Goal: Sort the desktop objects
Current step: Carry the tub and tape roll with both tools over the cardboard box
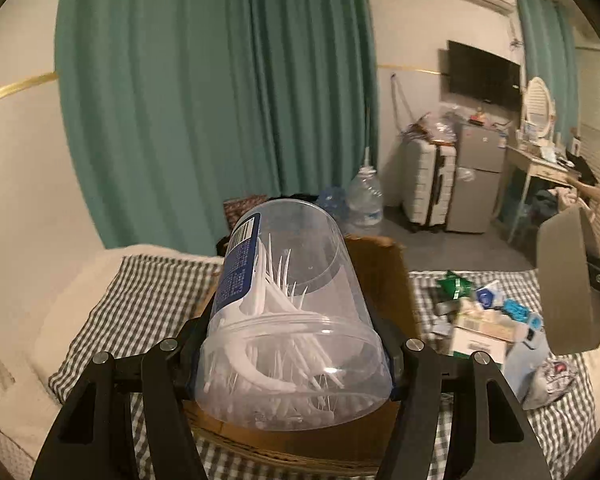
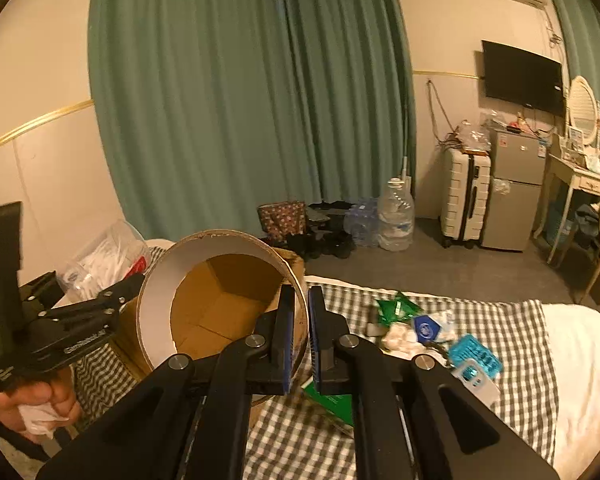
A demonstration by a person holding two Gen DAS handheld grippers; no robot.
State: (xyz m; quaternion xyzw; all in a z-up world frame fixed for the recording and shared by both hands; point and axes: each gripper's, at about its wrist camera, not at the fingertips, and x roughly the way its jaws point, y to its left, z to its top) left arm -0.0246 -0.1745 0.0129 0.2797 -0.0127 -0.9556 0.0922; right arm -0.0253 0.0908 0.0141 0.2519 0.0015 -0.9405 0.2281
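looking along the left gripper (image 1: 292,354), its fingers pinch one clear jar (image 1: 290,320) of white picks, held over one box (image 1: 384,276) on the bed (image 1: 156,280); one pile (image 1: 496,316) is left unsorted. from the right wrist, the right gripper (image 2: 300,336) has its fingers pinching the rim of one tube (image 2: 220,300) above the box; sorting looks partly done.

Checked bedspread (image 2: 512,364) under scattered packets (image 2: 396,308)

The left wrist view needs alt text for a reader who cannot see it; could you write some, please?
The left gripper clamps a clear plastic jar of white floss picks above a cardboard box on a checked bedspread. Small packets lie scattered to the right.
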